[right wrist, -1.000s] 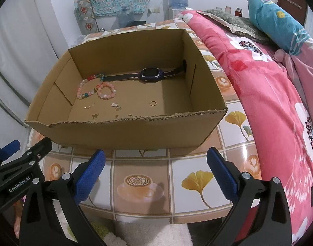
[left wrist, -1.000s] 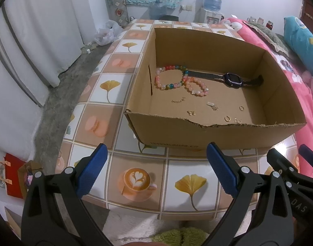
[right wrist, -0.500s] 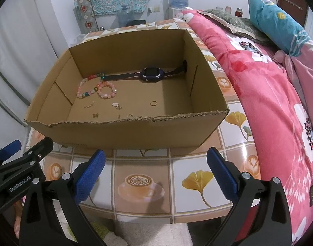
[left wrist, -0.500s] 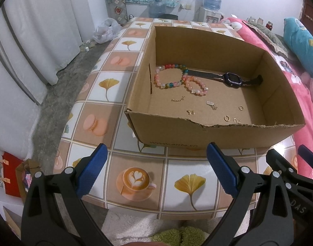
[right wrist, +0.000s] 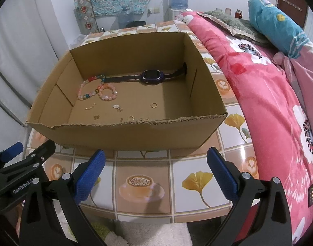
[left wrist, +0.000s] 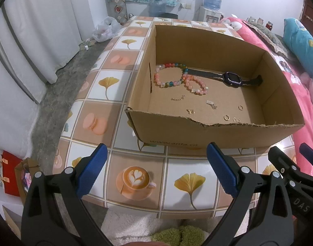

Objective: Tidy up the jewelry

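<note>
An open cardboard box (left wrist: 168, 131) (right wrist: 119, 137) sits on a tiled table and holds the jewelry. Inside lie a multicolour bead bracelet (left wrist: 166, 83) (right wrist: 84, 96), a pink bead bracelet (left wrist: 194, 86) (right wrist: 108, 92), a dark watch (left wrist: 231, 79) (right wrist: 152, 75), a gold ring (left wrist: 240, 107) (right wrist: 154, 105) and several small gold pieces (left wrist: 211, 103) (right wrist: 117, 107). My left gripper (left wrist: 156, 170) and my right gripper (right wrist: 156, 171) both hover open in front of the box's near wall, holding nothing. The right gripper's body (left wrist: 295, 176) shows at the left view's edge.
The table top (left wrist: 189, 182) (right wrist: 197, 182) carries a coffee-and-leaf pattern. A bed with a pink floral blanket (right wrist: 279, 94) borders the right side. White curtains (left wrist: 23, 47) and grey floor lie left. A red bag (left wrist: 11, 172) stands on the floor. A water dispenser (right wrist: 178, 2) is at the back.
Both views have risen slightly and drawn back a little, so more of the box floor shows. Nothing in the box has moved and both grippers stay open.
</note>
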Demonstrator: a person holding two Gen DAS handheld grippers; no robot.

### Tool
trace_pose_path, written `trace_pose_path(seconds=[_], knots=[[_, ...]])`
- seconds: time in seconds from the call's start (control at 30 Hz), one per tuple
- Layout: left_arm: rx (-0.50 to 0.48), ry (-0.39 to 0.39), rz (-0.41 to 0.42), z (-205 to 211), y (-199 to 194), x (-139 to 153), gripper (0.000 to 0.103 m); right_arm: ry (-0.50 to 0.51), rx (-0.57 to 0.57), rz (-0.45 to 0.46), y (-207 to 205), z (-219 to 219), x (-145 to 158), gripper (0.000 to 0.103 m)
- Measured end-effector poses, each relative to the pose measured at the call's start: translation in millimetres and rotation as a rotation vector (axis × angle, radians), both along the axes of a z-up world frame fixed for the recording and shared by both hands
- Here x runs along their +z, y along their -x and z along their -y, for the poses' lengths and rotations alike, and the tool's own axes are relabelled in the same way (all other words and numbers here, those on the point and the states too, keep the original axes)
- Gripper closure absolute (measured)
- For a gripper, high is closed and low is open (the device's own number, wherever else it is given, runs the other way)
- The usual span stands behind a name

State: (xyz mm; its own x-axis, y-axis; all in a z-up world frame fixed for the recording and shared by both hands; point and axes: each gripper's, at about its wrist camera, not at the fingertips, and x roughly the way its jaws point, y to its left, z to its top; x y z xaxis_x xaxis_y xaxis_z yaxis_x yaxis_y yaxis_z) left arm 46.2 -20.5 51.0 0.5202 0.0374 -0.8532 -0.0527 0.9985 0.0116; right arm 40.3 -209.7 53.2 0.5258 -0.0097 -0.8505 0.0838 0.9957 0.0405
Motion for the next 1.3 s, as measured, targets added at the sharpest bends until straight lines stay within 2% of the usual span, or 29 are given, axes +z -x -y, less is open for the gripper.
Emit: trace_pose_path(seconds=[1.3], knots=[[-0.008, 0.008, -0.015, -1.5, -0.6, -3.7, 0.009, -0.004, 0.004, -0.014, -2.0, -4.6, -4.7, 0.007]])
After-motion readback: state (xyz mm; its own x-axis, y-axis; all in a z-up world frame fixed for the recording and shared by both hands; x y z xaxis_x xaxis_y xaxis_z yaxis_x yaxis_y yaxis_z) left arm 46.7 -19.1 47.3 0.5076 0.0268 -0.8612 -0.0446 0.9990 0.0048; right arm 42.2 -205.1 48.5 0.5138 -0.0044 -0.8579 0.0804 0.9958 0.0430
